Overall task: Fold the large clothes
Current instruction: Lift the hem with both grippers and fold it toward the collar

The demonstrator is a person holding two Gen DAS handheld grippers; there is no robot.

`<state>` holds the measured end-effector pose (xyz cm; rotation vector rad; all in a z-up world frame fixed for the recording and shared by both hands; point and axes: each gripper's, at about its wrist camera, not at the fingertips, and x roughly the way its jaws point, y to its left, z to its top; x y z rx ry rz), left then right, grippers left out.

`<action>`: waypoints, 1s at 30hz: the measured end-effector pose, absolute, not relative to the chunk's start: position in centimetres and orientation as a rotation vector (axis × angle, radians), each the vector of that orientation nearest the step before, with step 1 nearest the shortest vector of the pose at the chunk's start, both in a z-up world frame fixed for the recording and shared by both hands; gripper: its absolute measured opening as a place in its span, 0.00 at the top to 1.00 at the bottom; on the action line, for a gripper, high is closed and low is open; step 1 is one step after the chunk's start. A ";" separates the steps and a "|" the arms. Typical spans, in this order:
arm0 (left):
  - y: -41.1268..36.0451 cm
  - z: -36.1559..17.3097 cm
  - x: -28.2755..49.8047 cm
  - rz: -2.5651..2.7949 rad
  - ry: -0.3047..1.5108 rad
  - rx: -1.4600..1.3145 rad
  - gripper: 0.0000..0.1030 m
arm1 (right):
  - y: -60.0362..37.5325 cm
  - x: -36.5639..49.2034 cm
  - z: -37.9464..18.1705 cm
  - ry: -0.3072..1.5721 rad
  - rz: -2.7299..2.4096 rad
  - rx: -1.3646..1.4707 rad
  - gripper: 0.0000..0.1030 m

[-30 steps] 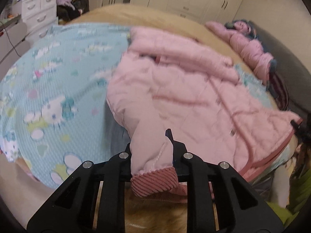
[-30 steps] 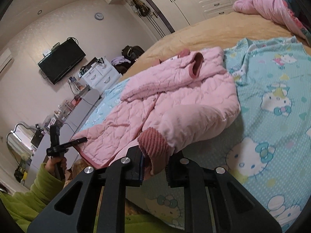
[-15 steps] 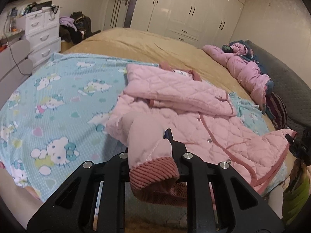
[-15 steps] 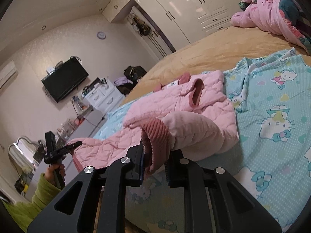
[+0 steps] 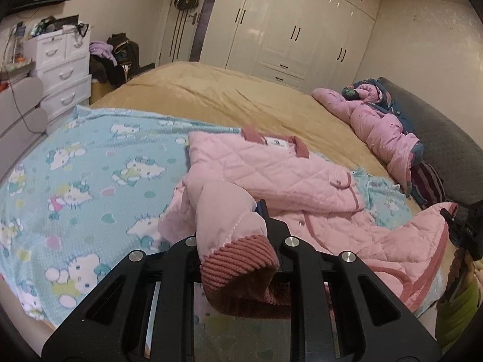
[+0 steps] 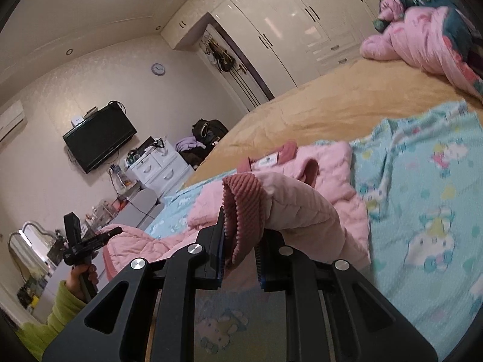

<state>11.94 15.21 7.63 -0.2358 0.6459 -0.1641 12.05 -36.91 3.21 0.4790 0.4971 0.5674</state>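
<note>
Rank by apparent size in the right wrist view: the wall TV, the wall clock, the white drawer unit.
1. Wall TV, clearly largest.
2. White drawer unit, somewhat smaller, though it may stand nearer the camera, so the true order is unsure.
3. Wall clock, smallest.

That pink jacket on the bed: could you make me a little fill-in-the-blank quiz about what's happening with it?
1. Each gripper is shut on a ribbed ____ of the pink jacket.
2. The jacket lies on a blue ____ printed with cartoon cats.
3. On the wall hangs a black ____, seen from the right gripper.
4. The left gripper holds its part ____ the bed.

Missing: cuff; blanket; television; above
</note>
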 end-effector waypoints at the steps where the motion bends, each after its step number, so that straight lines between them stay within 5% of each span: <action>1: 15.2 8.0 12.2 -0.163 0.640 -0.236 0.88 | -36.9 12.5 3.6 0.489 0.568 0.479 0.86; 30: 13.8 12.2 21.4 -0.068 0.543 -0.111 0.88 | -37.6 25.4 7.4 0.411 0.439 0.456 0.86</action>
